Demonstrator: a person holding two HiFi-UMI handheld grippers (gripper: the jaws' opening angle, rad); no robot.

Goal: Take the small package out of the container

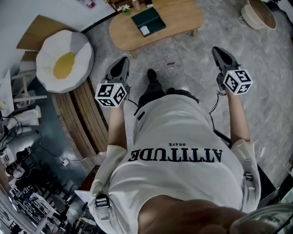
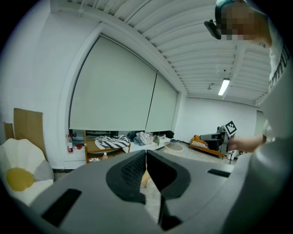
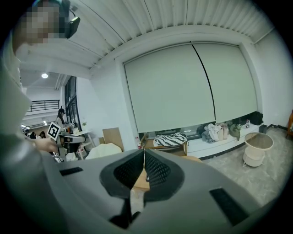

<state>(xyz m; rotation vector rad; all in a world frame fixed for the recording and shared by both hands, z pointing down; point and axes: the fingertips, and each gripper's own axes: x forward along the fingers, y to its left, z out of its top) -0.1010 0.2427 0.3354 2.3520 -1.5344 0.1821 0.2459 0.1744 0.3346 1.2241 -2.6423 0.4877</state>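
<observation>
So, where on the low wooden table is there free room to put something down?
The wooden table is bare right of the dark box, up to its rounded end, and on a smaller patch left of the box. Its far left corner is crowded with small items.

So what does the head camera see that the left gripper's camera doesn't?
Only the head view: the dark box on the wooden table, and the left gripper from above. Only the left gripper view: the window blind, a striped cloth on a shelf, its own jaws pressed together, empty. Both: the egg-shaped cushion and the right gripper.
</observation>
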